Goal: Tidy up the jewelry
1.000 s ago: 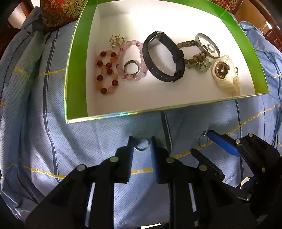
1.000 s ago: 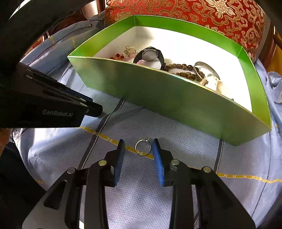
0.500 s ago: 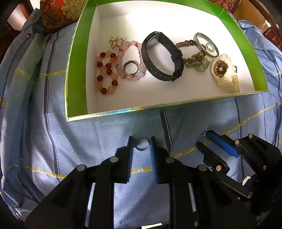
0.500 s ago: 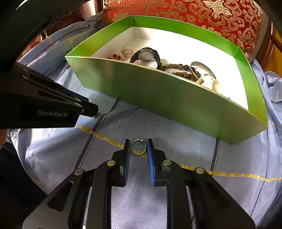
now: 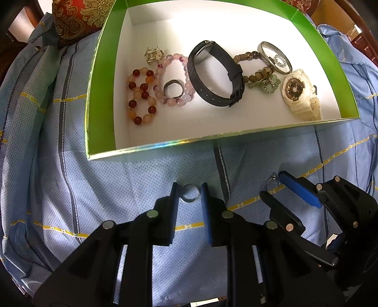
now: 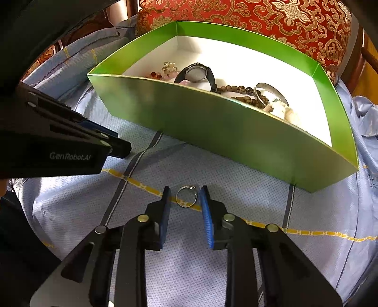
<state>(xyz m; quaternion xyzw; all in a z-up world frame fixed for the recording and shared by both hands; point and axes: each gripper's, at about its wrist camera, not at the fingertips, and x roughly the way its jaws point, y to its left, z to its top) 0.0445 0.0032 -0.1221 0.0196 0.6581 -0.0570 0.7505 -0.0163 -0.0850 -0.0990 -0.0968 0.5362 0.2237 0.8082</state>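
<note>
My left gripper (image 5: 189, 194) points down at the blue cloth and is shut on a plain silver band ring (image 5: 189, 196), which both pads touch. To its right, my right gripper (image 6: 184, 197) straddles a thin silver ring with a small setting (image 6: 186, 196) that lies flat on the cloth. Its jaws are opening, with a gap on each side of the ring. The left wrist view also shows that right gripper (image 5: 274, 185) and the thin ring (image 5: 271, 182). Just beyond both stands the green box (image 5: 151, 147).
The box, white inside, holds a red bead bracelet (image 5: 141, 99), a pink bead bracelet (image 5: 176, 102), a dark ring (image 5: 173, 89), a black watch (image 5: 217, 75), a silver bangle (image 5: 274, 56) and a white watch (image 5: 298, 94). A red patterned cushion (image 6: 259, 21) lies behind it.
The right gripper's jaws narrowed around the thin ring half a second ago and stand wider again now; the ring stays on the cloth. The left gripper has not changed.
</note>
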